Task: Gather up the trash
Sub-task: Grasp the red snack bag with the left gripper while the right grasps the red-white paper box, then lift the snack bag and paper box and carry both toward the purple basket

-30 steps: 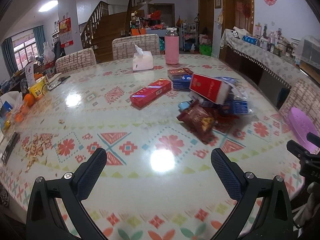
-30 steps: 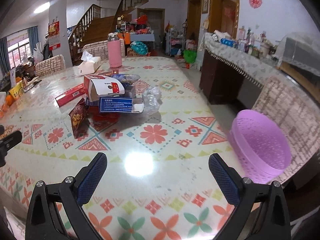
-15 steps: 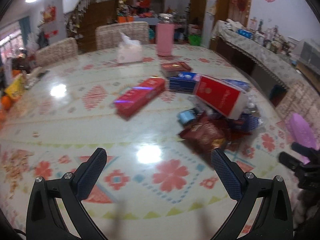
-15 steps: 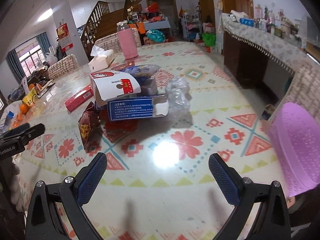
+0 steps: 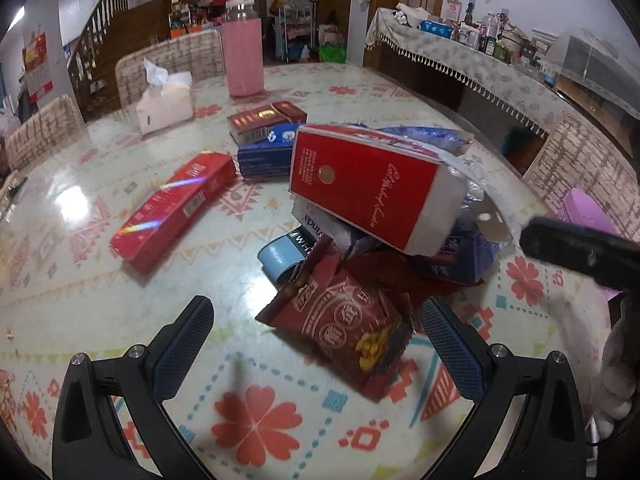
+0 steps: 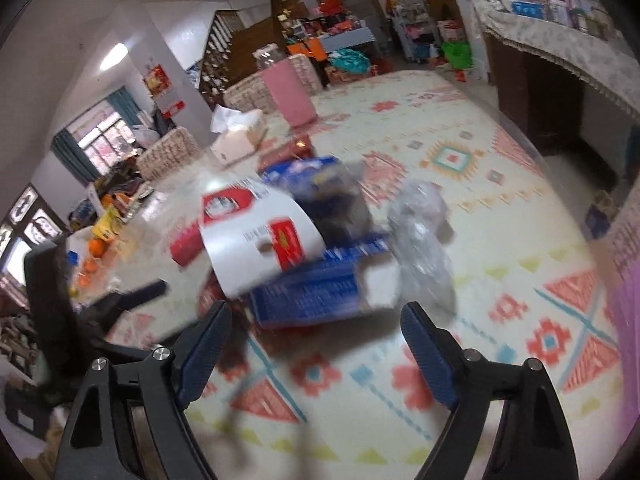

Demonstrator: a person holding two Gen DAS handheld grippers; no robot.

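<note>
**Operator:** Trash pile (image 5: 372,216): confirm location and the step in hand.

**Technician:** The pile sits on the patterned table (image 5: 80,208), at 12 o'clock of both grippers. It comprises a red-and-white carton (image 5: 372,184) on top, blue boxes beneath, and a dark red snack bag (image 5: 344,328) at the near edge. A long red box (image 5: 172,208) lies apart at 10 o'clock in the left wrist view. The step is the approach; nothing is held yet.

**Operator:** Finger state?

**Technician:** Left gripper (image 5: 316,344): fingers wide apart, the snack bag lying in the gap, pads not pressing on it. Right gripper (image 6: 316,340): fingers apart and empty, jaws having just been closing slightly, with a blue box (image 6: 312,296) just ahead. That view is blurred, so contact there appears absent but is not certain.

**Operator:** Next move?

**Technician:** Probably lower the left fingers around the bag and close. The pink basket (image 5: 584,212), at 3 o'clock beyond the table edge, is the likely receptacle.
</note>
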